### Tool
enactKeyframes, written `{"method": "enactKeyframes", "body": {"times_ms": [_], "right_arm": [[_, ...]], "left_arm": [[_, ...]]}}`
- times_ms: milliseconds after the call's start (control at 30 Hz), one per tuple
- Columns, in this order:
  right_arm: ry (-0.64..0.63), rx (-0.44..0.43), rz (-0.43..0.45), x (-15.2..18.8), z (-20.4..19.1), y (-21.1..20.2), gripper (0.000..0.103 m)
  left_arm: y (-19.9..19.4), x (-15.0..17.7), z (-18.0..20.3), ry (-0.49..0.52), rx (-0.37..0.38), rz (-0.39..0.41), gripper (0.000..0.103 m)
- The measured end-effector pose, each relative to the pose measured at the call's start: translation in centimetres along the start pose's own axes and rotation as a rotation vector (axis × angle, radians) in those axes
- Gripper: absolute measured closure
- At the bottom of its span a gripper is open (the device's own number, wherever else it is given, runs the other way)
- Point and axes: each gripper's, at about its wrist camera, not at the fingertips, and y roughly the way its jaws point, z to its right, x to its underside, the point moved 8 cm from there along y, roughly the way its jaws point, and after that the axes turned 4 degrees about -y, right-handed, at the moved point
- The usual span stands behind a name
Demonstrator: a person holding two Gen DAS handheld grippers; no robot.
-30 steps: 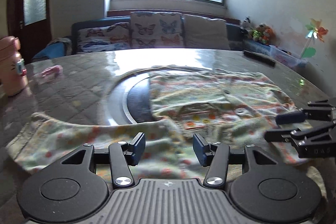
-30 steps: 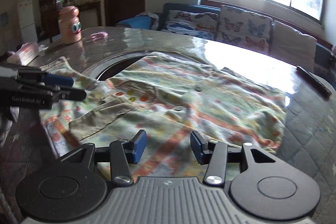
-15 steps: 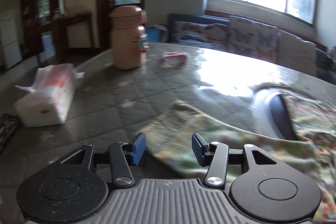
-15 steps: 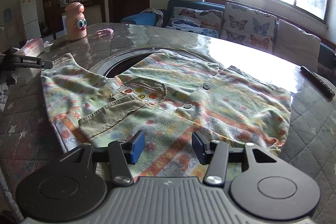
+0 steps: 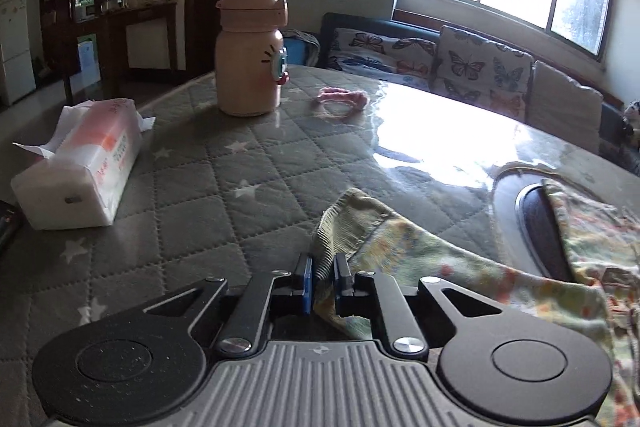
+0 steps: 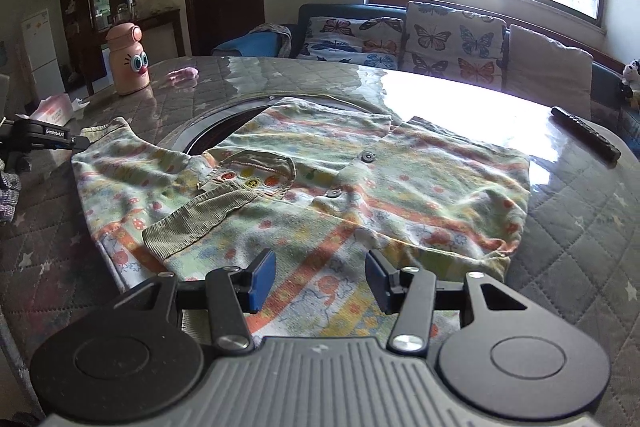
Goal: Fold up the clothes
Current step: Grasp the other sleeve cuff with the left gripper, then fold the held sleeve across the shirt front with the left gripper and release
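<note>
The patterned shirt (image 6: pixel 304 195) is spread flat on the table (image 6: pixel 580 227), its left sleeve end (image 5: pixel 348 223) is gripped by the closed left gripper (image 5: pixel 321 281), and its near hem is found just beyond the open right gripper (image 6: pixel 320 277).

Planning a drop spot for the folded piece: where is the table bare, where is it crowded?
Bare quilted cover lies between the tissue pack, the pink bottle and the shirt's sleeve cuff. More lies right of the shirt, short of the remote. The middle is crowded: the shirt covers it, its cuff in the left tongs; the right tongs hover over the hem.
</note>
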Motion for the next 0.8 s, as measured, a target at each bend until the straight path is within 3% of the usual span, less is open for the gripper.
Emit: {"method": "enactKeyframes", "body": {"times_ms": [200,433,633,800], "right_arm": [[0.051,0.011,0.028,0.1,1.1,-1.1,0.053],[0.14,0.041,0.056,0.9,3.5,-2.4,0.053],[0.211,0.074,0.081,1.8,6.1,-4.0,0.053],[0.263,0.089,0.105,2.0,7.8,-5.1,0.053]], "left_arm": [[-3.9,-0.6,5.9,0.031,0.18,0.036,0.093],[-9.0,0.0,16.7,0.128,0.475,0.048,0.094],[-11.8,3.2,25.5,0.244,0.684,0.008,0.094],[-11.5,7.3,30.0,0.341,0.757,-0.079,0.093]]}}
